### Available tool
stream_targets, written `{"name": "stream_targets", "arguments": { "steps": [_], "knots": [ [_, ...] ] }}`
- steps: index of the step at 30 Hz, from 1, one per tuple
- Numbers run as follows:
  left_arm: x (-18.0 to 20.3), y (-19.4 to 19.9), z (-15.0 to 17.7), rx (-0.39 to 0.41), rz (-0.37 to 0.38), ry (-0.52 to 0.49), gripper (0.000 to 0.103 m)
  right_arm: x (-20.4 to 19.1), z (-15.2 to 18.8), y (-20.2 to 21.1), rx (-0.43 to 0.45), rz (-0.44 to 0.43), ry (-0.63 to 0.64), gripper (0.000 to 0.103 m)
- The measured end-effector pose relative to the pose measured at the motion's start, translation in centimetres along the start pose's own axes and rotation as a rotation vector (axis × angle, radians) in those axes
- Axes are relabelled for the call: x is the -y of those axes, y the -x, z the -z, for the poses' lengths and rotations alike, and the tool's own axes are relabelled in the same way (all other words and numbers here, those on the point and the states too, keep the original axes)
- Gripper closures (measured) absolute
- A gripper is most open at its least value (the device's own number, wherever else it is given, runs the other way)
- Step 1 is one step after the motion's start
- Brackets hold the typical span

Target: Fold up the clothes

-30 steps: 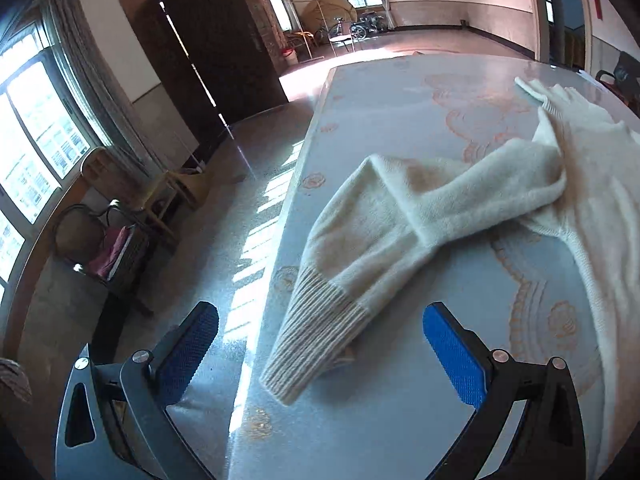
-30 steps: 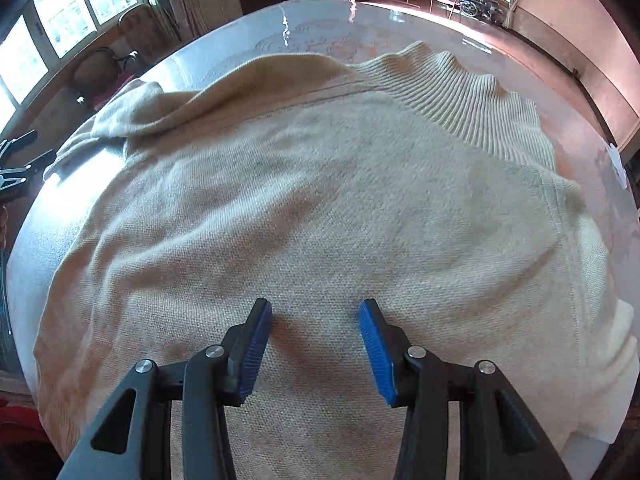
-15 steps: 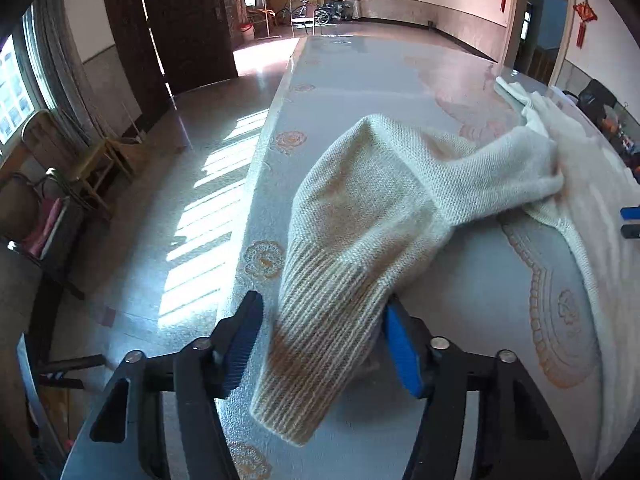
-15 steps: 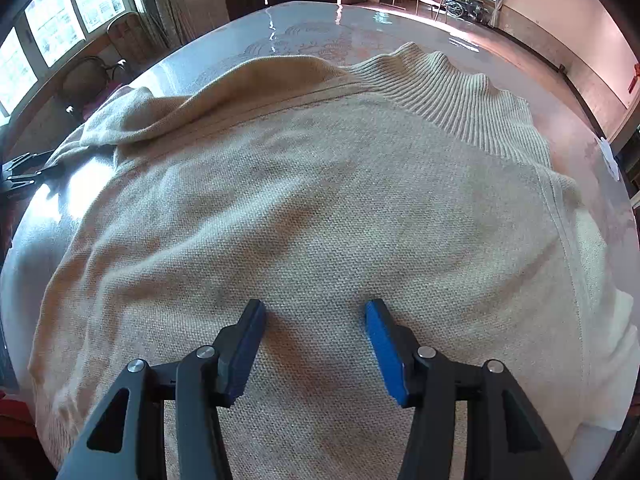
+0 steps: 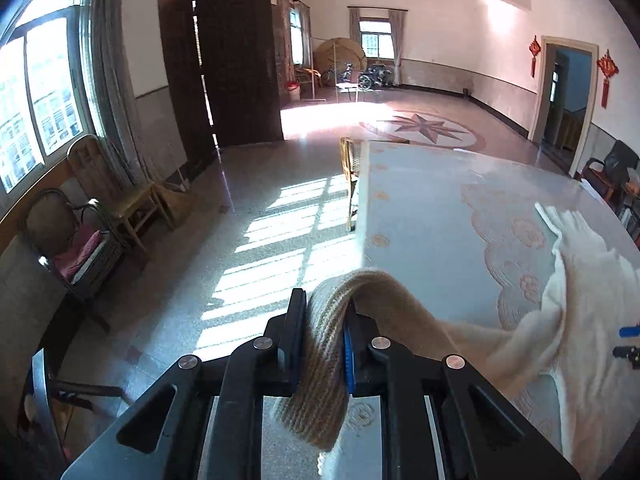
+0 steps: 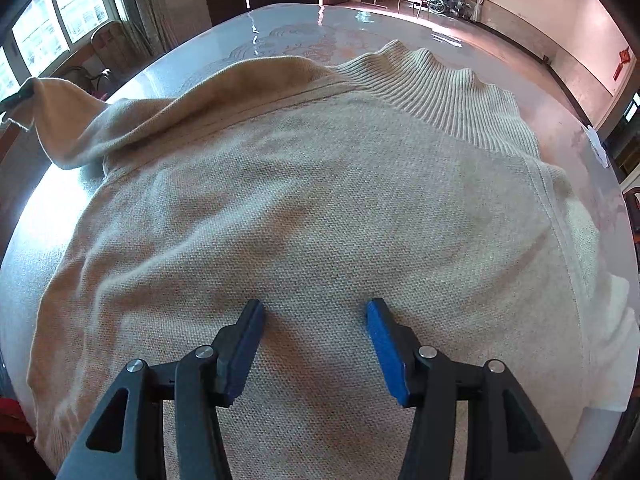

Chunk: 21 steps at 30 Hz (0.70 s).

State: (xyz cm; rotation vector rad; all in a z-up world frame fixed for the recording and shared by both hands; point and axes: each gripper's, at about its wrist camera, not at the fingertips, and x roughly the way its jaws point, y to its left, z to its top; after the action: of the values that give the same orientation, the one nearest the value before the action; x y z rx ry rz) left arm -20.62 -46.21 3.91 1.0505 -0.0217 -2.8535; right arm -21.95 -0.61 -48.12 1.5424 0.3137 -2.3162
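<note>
One sleeve cuff (image 5: 320,344) is pinched in the left gripper (image 5: 320,344), lifted off the table (image 5: 432,216). Beneath the spread-fingered right gripper (image 6: 314,344), the sweater (image 6: 320,208) lies flat, apparently unfolded; most folding seems left.

I am seeing a cream sweater (image 6: 320,200) with a ribbed beige cuff (image 5: 324,360), lying on a pale blue counter (image 5: 432,216) patterned in orange swirls; blue pads (image 6: 384,344) are lining black fingers.

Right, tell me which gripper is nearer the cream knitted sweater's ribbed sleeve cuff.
Left. The left gripper is clamped on the ribbed sleeve cuff; the right gripper hovers open over the sweater's body, away from it.
</note>
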Motion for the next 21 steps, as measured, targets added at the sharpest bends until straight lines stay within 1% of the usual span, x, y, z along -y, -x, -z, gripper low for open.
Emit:
{"name": "stream_targets", "arguments": {
  "steps": [1,3,5,7,8,9,11,12,13,14,15,16,18,19,21],
  "knots": [
    [-1.1,-0.2,-1.0,0.011,-0.028,0.015,0.086,0.0,-0.3,-0.7,0.001,0.001,-0.003,0.048],
    [-3.4,-2.0,-2.2,-0.025,-0.085,0.035,0.086,0.1,-0.8,-2.1,0.001,0.004,-0.007,0.048],
    [-5.6,-4.1,-2.0,-0.076,-0.131,0.096,0.085,0.1,-1.5,-3.5,0.001,0.005,-0.010,0.048],
    [-7.1,-7.0,-0.6,-0.203,-0.130,0.176,0.077,0.2,-2.1,-4.9,0.002,0.005,-0.011,0.048],
    [-7.5,-8.2,0.4,-0.268,-0.131,0.212,0.075,0.2,-2.5,-5.6,0.002,0.005,-0.012,0.048],
    [-7.1,-8.6,1.6,-0.292,-0.151,0.205,0.070,0.2,-2.8,-6.3,0.003,0.005,-0.012,0.048],
    [-6.2,-9.5,4.0,-0.340,-0.194,0.192,0.053,0.2,-3.6,-7.7,0.002,0.006,-0.013,0.048],
    [-6.1,-9.9,4.7,-0.360,-0.239,0.191,0.044,0.3,-4.0,-8.4,0.001,0.006,-0.014,0.048],
    [-6.1,-10.3,5.5,-0.380,-0.284,0.189,0.040,0.3,-4.4,-9.1,0.000,0.007,-0.016,0.048],
    [-6.0,-10.7,6.3,-0.400,-0.330,0.187,0.040,0.3,-4.8,-9.8,-0.001,0.008,-0.016,0.048],
    [-6.6,-11.1,7.1,-0.429,-0.380,0.208,0.039,0.3,-5.2,-10.6,-0.003,0.008,-0.015,0.048],
    [-7.4,-11.1,7.9,-0.457,-0.436,0.244,0.036,0.4,-5.7,-11.3,-0.004,0.008,-0.015,0.048],
    [-9.7,-11.2,9.5,-0.491,-0.505,0.350,0.031,0.4,-6.6,-12.8,-0.005,0.007,-0.015,0.048],
    [-10.9,-11.0,10.2,-0.506,-0.536,0.408,0.031,0.4,-7.0,-13.5,-0.005,0.008,-0.015,0.048],
    [-11.9,-9.8,10.8,-0.475,-0.542,0.531,0.031,0.5,-8.0,-15.0,-0.002,0.007,-0.016,0.048]
  ]
}}
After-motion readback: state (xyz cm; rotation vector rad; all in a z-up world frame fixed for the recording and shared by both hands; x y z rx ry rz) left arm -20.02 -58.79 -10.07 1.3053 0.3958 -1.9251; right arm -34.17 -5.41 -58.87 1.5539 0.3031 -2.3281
